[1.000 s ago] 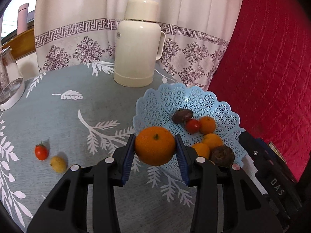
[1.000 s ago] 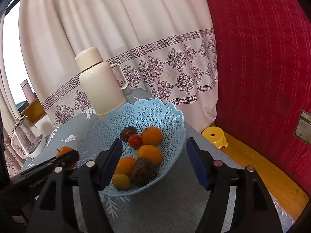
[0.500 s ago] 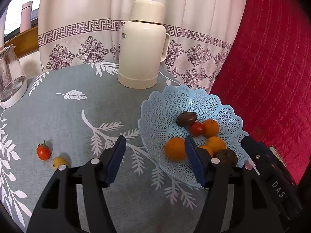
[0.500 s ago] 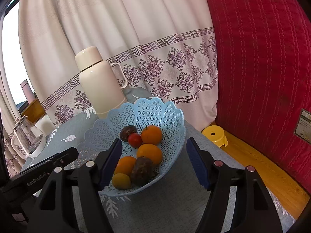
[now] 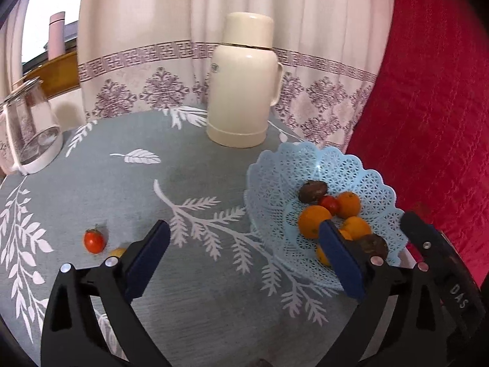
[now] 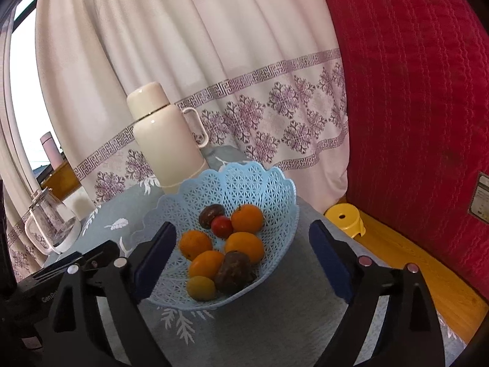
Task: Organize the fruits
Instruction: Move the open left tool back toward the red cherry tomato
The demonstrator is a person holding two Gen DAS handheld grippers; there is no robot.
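A light blue lattice basket [image 5: 345, 168] stands at the table's right and holds several oranges, a cherry tomato and two dark brown fruits. The orange [image 5: 313, 220] just dropped lies at its left side; it also shows in the right wrist view [image 6: 194, 243]. A red tomato [image 5: 94, 241] and a small yellow fruit [image 5: 117, 251] lie on the cloth at the left. My left gripper [image 5: 244, 255] is open and empty, above the cloth left of the basket. My right gripper [image 6: 243, 252] is open and empty, its fingers on either side of the basket [image 6: 275, 189].
A cream thermos [image 5: 243, 82] stands behind the basket. A glass kettle [image 5: 29, 128] sits at the far left edge. A red quilted surface [image 5: 428, 91] rises on the right. A yellow stool [image 6: 345, 218] stands on the floor beyond the table.
My left gripper opened and let the orange go into the basket, then drew back and left. The right gripper has stayed still.
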